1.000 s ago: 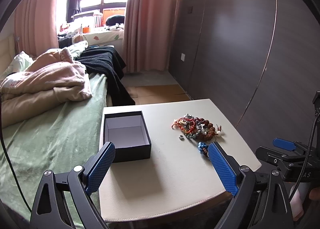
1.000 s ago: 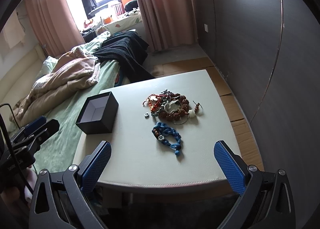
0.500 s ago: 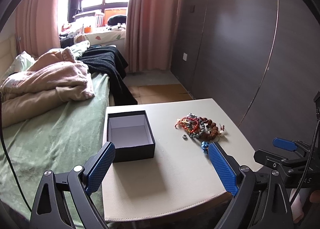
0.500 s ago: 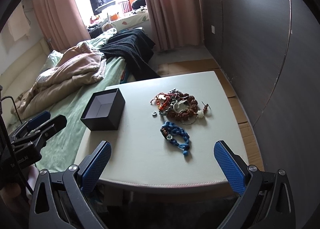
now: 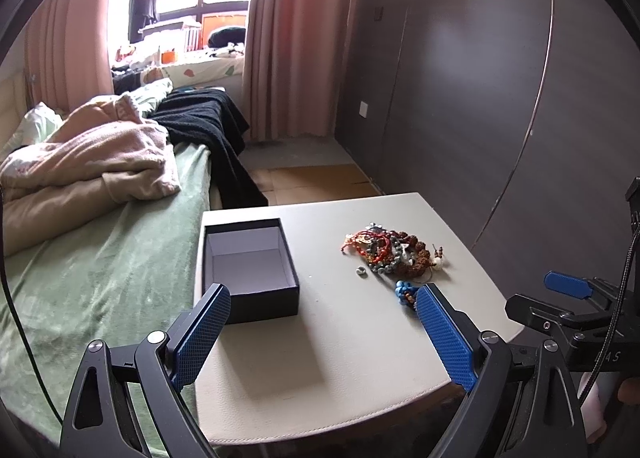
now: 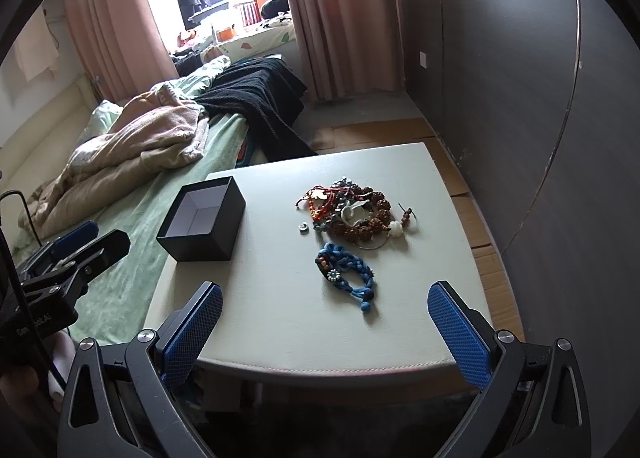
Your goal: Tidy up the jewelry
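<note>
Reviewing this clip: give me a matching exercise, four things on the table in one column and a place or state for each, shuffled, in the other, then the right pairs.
Things:
1. black box
2. blue braided bracelet
3. small silver ring
4. tangled bead pile

Places or states:
A. lying alone, nearest the right gripper
B. open and holding nothing, on the bed side of the table
C. several strands heaped together, on the wall side
D. tiny loose piece beside the heap, on its box side

Pairs: 1-B, 2-A, 3-D, 4-C

Left tool (image 5: 322, 300) and right tool (image 6: 326, 304) both gape, empty.
</note>
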The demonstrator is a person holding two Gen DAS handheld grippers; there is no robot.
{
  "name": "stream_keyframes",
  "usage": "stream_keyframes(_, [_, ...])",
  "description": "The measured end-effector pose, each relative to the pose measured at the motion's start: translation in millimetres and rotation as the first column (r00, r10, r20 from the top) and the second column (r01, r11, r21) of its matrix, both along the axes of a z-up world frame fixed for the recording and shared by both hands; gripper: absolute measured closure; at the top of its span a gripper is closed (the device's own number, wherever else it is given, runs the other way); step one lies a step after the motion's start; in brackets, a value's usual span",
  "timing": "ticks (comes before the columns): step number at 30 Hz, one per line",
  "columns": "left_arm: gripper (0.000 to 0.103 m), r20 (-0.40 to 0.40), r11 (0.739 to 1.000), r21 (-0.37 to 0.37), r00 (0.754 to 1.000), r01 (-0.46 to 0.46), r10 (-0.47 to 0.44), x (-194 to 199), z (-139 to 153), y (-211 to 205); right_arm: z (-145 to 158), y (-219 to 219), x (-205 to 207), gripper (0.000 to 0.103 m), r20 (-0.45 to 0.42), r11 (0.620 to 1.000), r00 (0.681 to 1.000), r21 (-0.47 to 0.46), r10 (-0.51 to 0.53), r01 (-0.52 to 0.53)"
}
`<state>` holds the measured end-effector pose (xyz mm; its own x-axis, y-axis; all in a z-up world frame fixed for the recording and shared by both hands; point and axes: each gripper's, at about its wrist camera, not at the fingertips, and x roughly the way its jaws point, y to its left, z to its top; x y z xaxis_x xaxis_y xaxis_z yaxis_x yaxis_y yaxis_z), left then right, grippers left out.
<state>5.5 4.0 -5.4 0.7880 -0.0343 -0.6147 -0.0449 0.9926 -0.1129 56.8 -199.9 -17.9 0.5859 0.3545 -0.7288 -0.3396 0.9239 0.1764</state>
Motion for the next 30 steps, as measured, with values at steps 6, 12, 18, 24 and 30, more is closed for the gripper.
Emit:
stream_keyframes(6, [0.009, -0.014, 1.000, -0.014, 1.000, 0.018, -0.018, 8.9, -5.8, -7.4, -0.6, -10.8, 9.3, 0.000, -0.015, 0.999, 0.999, 0.011, -0.030, 0.030])
stream_keyframes(12, [0.009, -0.026, 0.998, -0.039, 0.999, 0.041, -0.042, 19.5, -12.2, -18.7, -6.5, -26.7, 18.4, 0.000, -0.056, 0.996, 0.995, 0.015, -0.082, 0.083])
stream_keyframes(18, [0.011, -0.052, 0.996, -0.045, 0.996, 0.071, -0.074, 33.6, -22.3, -37.4, -13.0, -52.4, 30.7, 0.000, -0.106, 0.985, 0.981, 0.044, -0.163, 0.168])
stream_keyframes(24, [0.019, -0.118, 0.992, -0.067, 0.987, 0.103, -0.110, 52.5, -41.8, -56.6, -21.2, -72.1, 44.4, 0.000, -0.160, 0.971, 0.964, 0.067, -0.214, 0.227])
stream_keyframes(30, [0.029, -0.184, 0.991, -0.062, 0.975, 0.115, -0.124, 72.7, -63.4, -77.9, -26.8, -78.0, 53.7, 0.000, -0.187, 0.967, 0.955, 0.068, -0.229, 0.245])
